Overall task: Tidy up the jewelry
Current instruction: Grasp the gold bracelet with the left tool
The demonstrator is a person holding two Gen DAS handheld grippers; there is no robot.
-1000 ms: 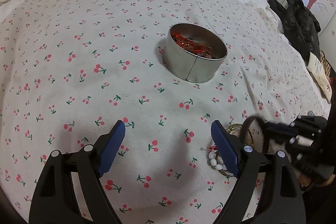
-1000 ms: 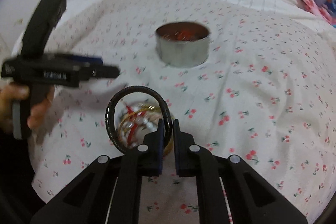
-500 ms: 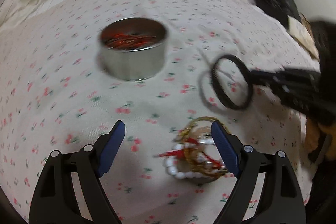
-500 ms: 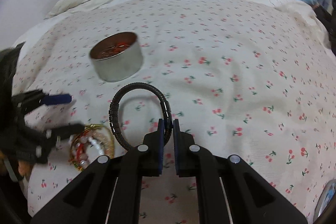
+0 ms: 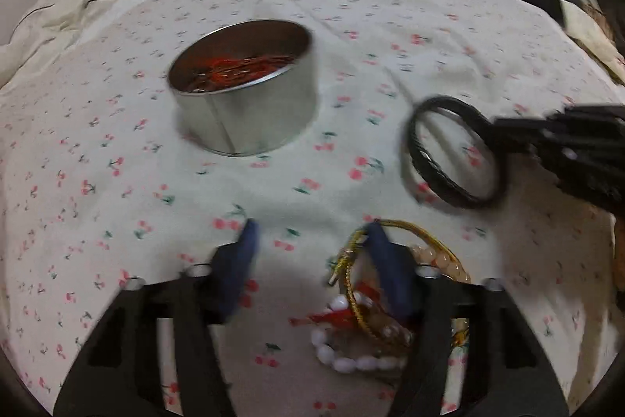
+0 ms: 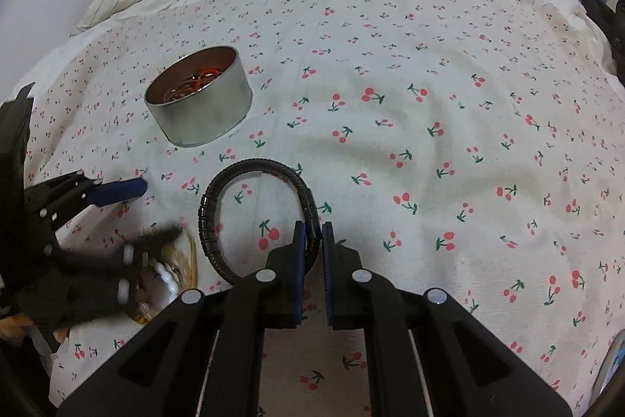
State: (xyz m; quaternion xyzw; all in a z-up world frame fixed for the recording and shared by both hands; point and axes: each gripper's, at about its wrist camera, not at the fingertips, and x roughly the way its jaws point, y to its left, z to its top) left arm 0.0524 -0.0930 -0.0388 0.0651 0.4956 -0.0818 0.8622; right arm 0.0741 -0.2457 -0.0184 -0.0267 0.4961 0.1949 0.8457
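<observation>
Two tongs, right tongs (image 6: 311, 235) pinching black bracelet (image 6: 250, 210)

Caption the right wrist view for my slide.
Right claw shut on a black bracelet above the cherry-print sheet, round tin of jewelry beyond.

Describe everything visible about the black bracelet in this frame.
The black bracelet is a round, ribbed band that looks like braided cord or leather, with a row of blocky segments along one side. The right gripper is shut on its rim, holding it edge-up above the cherry-print bedspread and apart from it. It is beside the bracelet pile, nearer the camera than the tin. Only the pads touch it.
</observation>
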